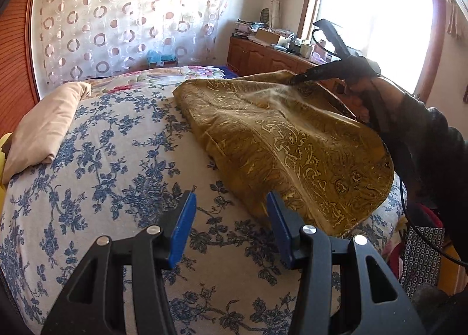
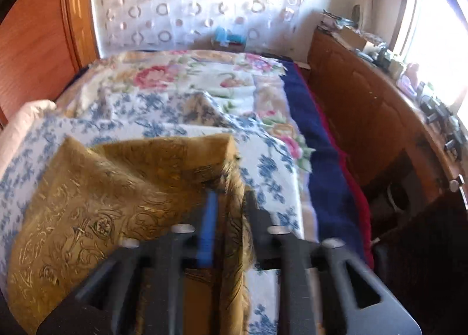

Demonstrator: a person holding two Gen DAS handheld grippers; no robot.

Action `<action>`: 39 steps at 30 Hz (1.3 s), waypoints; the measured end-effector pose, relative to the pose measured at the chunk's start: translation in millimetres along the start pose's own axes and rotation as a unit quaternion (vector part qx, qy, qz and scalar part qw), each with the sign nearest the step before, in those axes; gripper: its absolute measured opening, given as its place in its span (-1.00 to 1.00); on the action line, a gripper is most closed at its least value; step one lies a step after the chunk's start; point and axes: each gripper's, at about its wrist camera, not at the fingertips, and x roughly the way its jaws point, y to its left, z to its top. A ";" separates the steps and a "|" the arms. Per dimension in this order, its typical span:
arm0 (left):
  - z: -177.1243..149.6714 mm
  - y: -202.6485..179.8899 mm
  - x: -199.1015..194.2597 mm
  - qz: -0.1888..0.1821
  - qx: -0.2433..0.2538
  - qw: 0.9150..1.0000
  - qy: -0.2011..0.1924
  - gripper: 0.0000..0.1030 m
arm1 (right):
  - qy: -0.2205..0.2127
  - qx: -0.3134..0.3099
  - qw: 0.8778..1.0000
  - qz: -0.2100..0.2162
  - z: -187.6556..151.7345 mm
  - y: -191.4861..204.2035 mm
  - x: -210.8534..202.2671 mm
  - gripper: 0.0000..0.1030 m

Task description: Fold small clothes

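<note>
The gold cloth (image 1: 280, 142) lay on the bed (image 1: 117, 165), with one edge lifted by the right gripper (image 2: 226, 203). Its fingers were clenched on a bunched fringe of the cloth, in a blurred picture. The left gripper (image 1: 231, 218) hovered just beside the near corner of the cloth, its blue fingers (image 1: 182, 226) released and holding nothing. The step seemed to be the first fold: one side carried over the rest. Next, the lifted edge probably needs laying flat and aligned. The cloth looked thin and limp, with a shiny paisley weave. The bed cover was matte, blue-flowered and smooth.
</note>
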 end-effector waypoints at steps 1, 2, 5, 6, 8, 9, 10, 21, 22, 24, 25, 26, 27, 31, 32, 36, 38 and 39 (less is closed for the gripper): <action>0.5 -0.5 2.1 -0.003 -0.001 1.000 0.004 -0.04 | -0.004 -0.001 1.000 0.008 -1.7 -0.6 -4.3 0.00; 0.7 -1.2 3.0 -0.006 -0.001 1.000 0.004 -0.04 | -0.011 0.001 1.000 0.019 -6.1 -2.4 -10.6 0.01; 0.6 -6.3 3.5 -0.011 0.003 1.000 0.006 -0.04 | -0.025 -0.002 0.999 0.044 -30.3 -7.0 -38.8 0.13; 0.2 -8.2 4.5 -0.014 0.004 1.000 0.007 -0.04 | -0.026 -0.003 0.998 0.055 -40.8 -4.8 -46.4 0.15; -0.6 -10.6 7.2 -0.020 0.004 1.000 0.012 -0.04 | -0.030 -0.004 0.997 0.076 -68.4 -4.2 -66.6 0.30; -1.2 -11.5 9.2 -0.022 0.004 1.000 0.015 -0.04 | -0.031 -0.005 0.996 0.081 -80.6 -4.9 -74.2 0.34; -1.9 -13.0 11.3 -0.025 0.004 1.000 0.019 -0.04 | -0.029 -0.004 0.996 0.083 -94.1 -4.5 -81.7 0.37; -16.4 -18.4 30.1 -0.029 -0.003 0.997 0.069 -0.04 | -0.002 0.012 0.994 0.106 -177.7 4.4 -95.0 0.40; -17.1 -17.9 30.5 -0.030 -0.006 0.997 0.071 -0.04 | 0.000 0.017 0.994 0.108 -180.8 3.2 -94.0 0.40; -18.0 -18.1 29.3 -0.030 -0.007 0.997 0.070 -0.04 | 0.001 0.028 0.993 0.115 -186.6 0.0 -94.7 0.40; -18.7 -18.6 29.3 -0.030 -0.008 0.997 0.070 -0.04 | 0.001 0.031 0.993 0.116 -189.3 -0.6 -94.6 0.40; -19.7 -18.9 28.5 -0.033 -0.009 0.997 0.069 -0.04 | 0.002 0.032 0.993 0.118 -191.6 -1.0 -94.3 0.38; -21.6 -19.1 27.6 -0.038 -0.009 0.997 0.068 -0.04 | 0.003 0.033 0.992 0.120 -193.7 0.2 -93.4 0.35; -27.2 -21.2 23.6 -0.077 -0.007 0.994 0.072 -0.46 | -0.002 0.030 0.992 0.125 -201.5 2.7 -95.7 0.09; -28.0 -21.2 23.5 -0.087 -0.010 0.993 0.074 -0.55 | -0.003 0.031 0.991 0.130 -202.5 3.5 -96.6 -0.18; -25.4 -27.3 16.0 -0.103 -0.006 0.993 0.063 -0.93 | -0.008 0.018 0.987 0.158 -203.1 10.0 -103.1 -0.83; -15.8 -29.7 2.5 -0.110 -0.005 0.993 0.038 -0.95 | -0.024 0.021 0.985 0.168 -199.6 8.1 -111.1 -0.88; -9.8 -30.1 -1.6 -0.112 -0.006 0.993 0.029 -0.95 | -0.035 0.030 0.983 0.176 -196.8 4.4 -116.7 -0.88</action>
